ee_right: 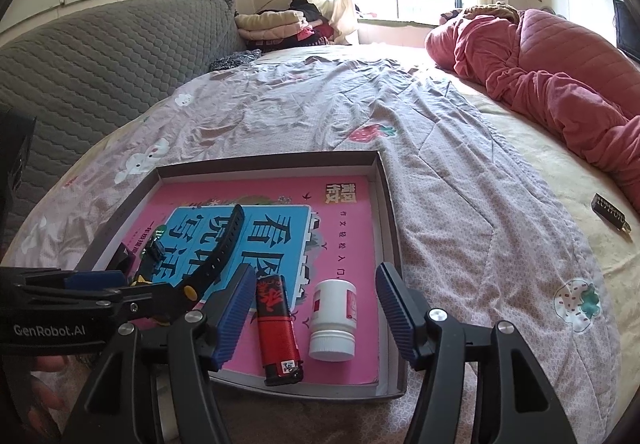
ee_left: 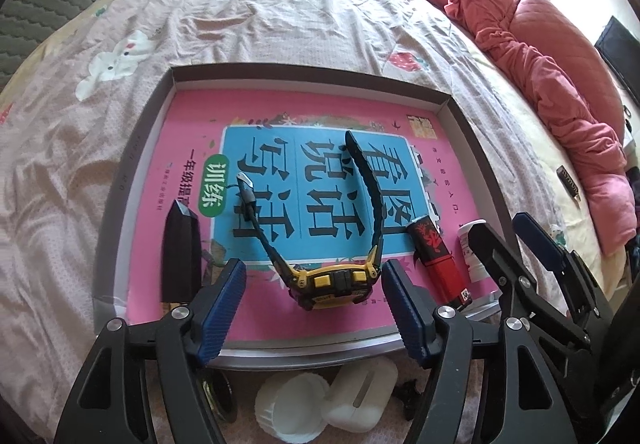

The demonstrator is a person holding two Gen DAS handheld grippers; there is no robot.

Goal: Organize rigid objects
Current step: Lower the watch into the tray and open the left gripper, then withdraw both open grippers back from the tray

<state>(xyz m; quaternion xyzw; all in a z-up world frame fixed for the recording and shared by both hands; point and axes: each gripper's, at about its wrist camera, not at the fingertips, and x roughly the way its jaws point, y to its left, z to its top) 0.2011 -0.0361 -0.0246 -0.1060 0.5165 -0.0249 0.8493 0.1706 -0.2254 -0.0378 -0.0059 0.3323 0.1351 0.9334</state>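
- The left gripper [ee_left: 312, 284] stood spread, its pads clear of the yellow watch [ee_left: 332, 282] lying between them in the tray [ee_left: 460, 107] (on a pink book [ee_left: 192, 115]).
- The right gripper [ee_right: 316, 308] hung released over the lighter [ee_right: 278, 328] and white bottle [ee_right: 333, 320].

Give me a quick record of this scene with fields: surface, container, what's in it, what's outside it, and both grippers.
surface: bed with a patterned sheet
container: shallow grey box lined with a pink book
in box: yellow and black watch, red and black lighter, white bottle lying down, dark block
outside box: white cap, white earbud case, near edge
left gripper: open, fingers either side of watch, not touching
right gripper: open over lighter and bottle
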